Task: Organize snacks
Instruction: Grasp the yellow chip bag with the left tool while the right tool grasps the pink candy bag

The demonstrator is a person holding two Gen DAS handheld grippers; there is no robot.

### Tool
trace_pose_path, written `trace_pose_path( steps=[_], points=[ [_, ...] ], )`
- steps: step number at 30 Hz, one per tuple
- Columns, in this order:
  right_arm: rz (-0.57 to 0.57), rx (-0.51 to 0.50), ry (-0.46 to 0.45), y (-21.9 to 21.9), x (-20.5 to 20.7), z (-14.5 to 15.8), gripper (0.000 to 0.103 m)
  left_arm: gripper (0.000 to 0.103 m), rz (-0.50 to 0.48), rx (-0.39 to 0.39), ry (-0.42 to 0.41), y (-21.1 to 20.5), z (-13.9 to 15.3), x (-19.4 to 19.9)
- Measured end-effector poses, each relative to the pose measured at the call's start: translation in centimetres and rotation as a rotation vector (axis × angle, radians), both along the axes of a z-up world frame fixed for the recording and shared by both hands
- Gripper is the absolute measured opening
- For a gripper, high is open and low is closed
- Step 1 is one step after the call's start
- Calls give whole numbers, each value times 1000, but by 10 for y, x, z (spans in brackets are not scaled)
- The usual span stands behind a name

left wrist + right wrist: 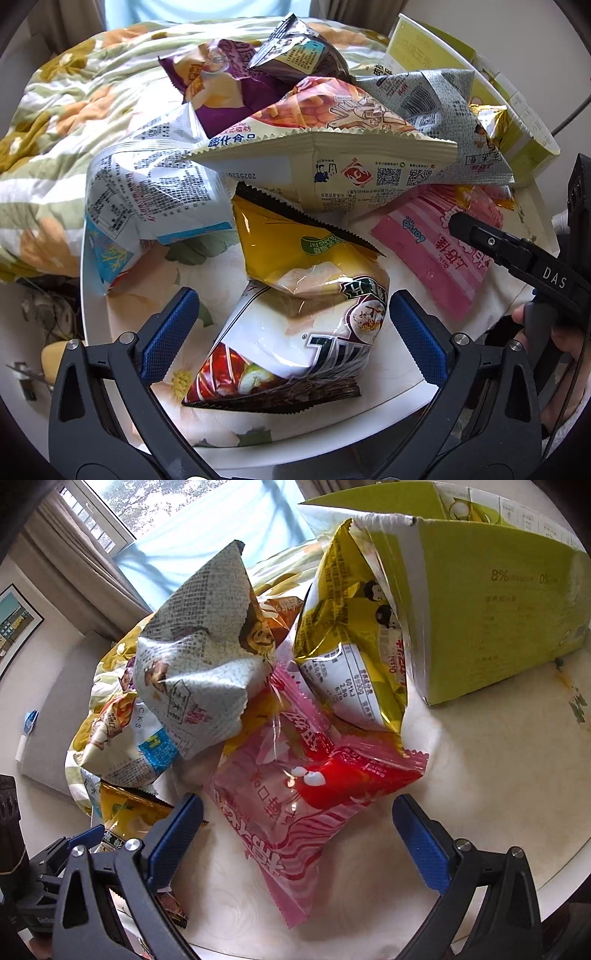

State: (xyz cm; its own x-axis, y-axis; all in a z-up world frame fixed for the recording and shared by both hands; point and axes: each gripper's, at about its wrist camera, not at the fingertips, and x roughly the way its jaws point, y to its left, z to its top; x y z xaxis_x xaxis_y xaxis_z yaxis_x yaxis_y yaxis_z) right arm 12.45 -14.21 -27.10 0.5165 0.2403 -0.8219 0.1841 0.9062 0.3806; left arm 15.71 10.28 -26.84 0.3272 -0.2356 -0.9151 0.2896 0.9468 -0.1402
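Note:
Several snack bags lie heaped on a round white table (399, 373). My left gripper (293, 338) is open, its blue pads on either side of a yellow and white chip bag (303, 314), not touching it. My right gripper (297, 834) is open around the near end of a pink bag (295, 801) lying flat; the pink bag also shows in the left wrist view (436, 251). A grey newsprint-pattern bag (199, 657) and a gold bag (351, 657) rise behind it. A cream bag (332, 162) and a purple bag (225, 88) top the heap.
A green carton (480, 602) lies open on its side at the table's back right, the gold bag at its mouth. A floral quilt (55, 122) lies behind and left of the table. The right gripper's body (517, 254) shows at the right of the left wrist view.

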Motion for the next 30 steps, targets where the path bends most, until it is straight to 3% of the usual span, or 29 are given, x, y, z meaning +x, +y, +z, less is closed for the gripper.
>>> trace_pose_path(
  steps=[3, 10, 16, 20, 22, 24, 26, 27, 30],
  points=[
    [-10, -8, 5, 1, 6, -6, 102, 99, -23, 0, 8, -7, -7, 4],
    [-5, -15, 11, 4, 14, -12, 102, 78, -55, -13, 34, -14, -15, 9],
    [-8, -23, 8, 15, 13, -15, 102, 66, -57, -36, 25, -8, -12, -1],
    [-7, -26, 6, 15, 11, -16, 101, 63, -51, -50, 27, -4, -10, -7],
    [-4, -26, 3, 16, 8, -16, 98, 62, -50, -64, 25, -3, -9, -14],
    [7, -21, -1, 17, 6, -15, 86, 62, -47, -68, 19, -2, -7, -17],
    [14, -14, 6, 17, 7, -16, 81, 62, -46, -70, 14, -5, -3, -21],
    [16, -11, 7, 17, 7, -16, 71, 62, -45, -71, 12, -4, -1, -22],
    [39, -12, 4, 20, 3, -12, 61, 62, -41, -73, 8, -1, 4, -26]
  ],
)
